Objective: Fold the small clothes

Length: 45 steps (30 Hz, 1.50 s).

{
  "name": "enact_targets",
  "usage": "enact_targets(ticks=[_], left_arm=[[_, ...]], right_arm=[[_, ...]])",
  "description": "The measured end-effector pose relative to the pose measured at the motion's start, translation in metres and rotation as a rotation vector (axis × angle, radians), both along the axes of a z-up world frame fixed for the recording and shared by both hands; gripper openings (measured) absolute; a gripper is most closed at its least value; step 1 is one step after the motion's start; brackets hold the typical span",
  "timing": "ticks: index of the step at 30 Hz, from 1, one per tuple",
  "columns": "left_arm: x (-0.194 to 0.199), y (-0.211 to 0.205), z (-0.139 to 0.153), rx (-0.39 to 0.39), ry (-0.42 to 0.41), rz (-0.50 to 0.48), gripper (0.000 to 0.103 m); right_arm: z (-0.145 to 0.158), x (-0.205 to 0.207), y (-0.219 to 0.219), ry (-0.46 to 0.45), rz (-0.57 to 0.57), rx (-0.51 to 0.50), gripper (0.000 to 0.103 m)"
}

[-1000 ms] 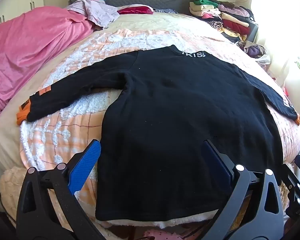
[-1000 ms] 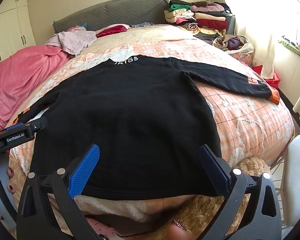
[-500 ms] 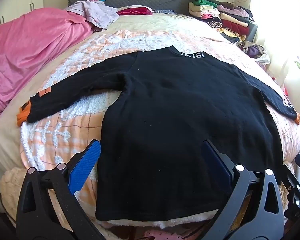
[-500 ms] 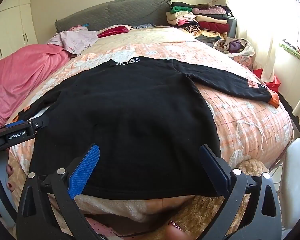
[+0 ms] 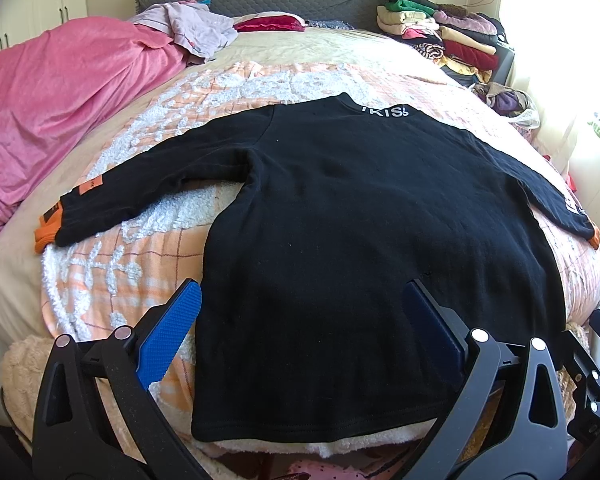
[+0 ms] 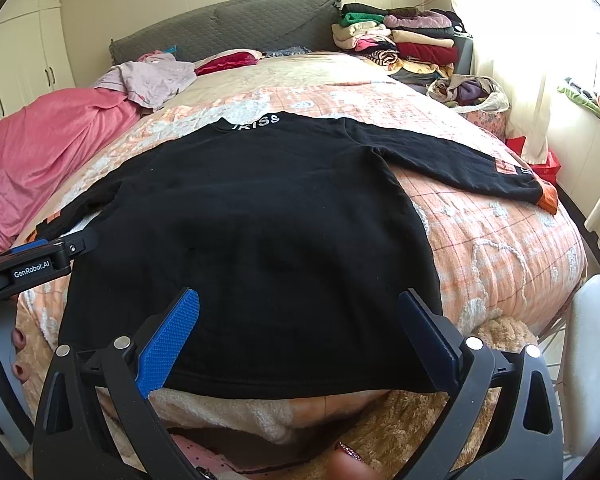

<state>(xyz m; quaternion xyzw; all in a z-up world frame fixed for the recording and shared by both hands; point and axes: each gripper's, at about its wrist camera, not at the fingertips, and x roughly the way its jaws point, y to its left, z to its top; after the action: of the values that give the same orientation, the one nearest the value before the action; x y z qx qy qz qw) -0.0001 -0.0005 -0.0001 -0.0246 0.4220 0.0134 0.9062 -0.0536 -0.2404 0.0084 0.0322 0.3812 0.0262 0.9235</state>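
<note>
Sweater: black sweater (image 5: 360,240) lies flat on the bed (image 5: 260,80), sleeves spread.
Left gripper (image 5: 304,328): jaws wide, above hem, empty.
Right gripper (image 6: 300,328): jaws wide, above hem, empty.

one black sweater (image 5: 360,240) with two sleeves spread out, one bed (image 5: 300,76), one pink blanket (image 5: 60,100), one stack of folded clothes (image 5: 440,32), two grippers: left gripper (image 5: 300,324) and right gripper (image 6: 296,328).
</note>
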Motion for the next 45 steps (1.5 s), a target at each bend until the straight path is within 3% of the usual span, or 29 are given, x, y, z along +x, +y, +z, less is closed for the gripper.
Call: enact_targets(ticks=[32,45], left_arm=[[0.000,-0.013,0.011,0.003,-0.001,-0.004,0.095],[0.021,-0.020,0.007,-0.008,0.017,-0.045,0.095]], right_arm=[[0.001,0.000,-0.001,0.001,-0.005,0.007,0.099],[-0.002,0.017,-0.010,0.019,-0.037,0.019,0.099]])
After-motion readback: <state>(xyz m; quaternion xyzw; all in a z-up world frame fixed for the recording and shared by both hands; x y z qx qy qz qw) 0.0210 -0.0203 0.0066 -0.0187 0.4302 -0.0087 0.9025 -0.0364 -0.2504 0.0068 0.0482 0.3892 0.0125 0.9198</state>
